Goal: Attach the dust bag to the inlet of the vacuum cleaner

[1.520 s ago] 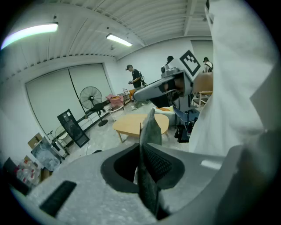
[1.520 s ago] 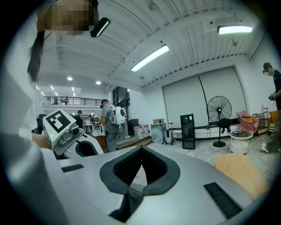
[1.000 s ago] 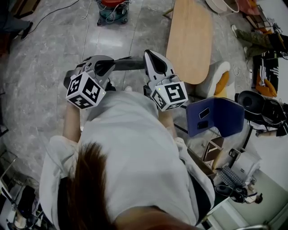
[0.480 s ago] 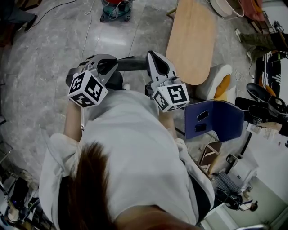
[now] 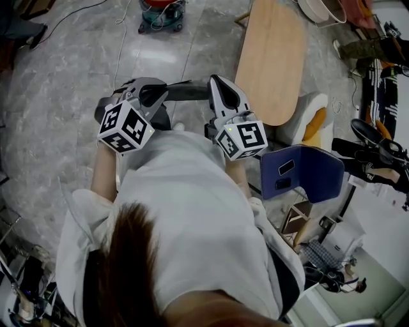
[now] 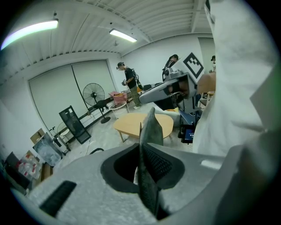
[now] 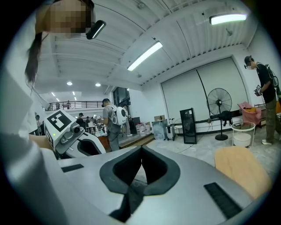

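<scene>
Fingers of your left gripper [image 6: 141, 151] are pinched shut on a thin, flat, dark grey dust bag [image 6: 152, 128], which juts past them toward your right gripper [image 7: 141, 151]. Its jaws are pressed together with nothing between. A red-and-teal vacuum cleaner [image 5: 160, 14] stands well ahead on the grey floor [image 5: 64, 83].

Dark grey dust bag [image 6: 151, 132], tan wooden table [image 5: 271, 57], marbled grey floor [image 5: 64, 96].

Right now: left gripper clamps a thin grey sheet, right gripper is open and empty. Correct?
Not quite. The right gripper is shut, not open: the right gripper view shows its jaws together with nothing between them. The rest holds: the left gripper clamps the thin grey sheet.
</scene>
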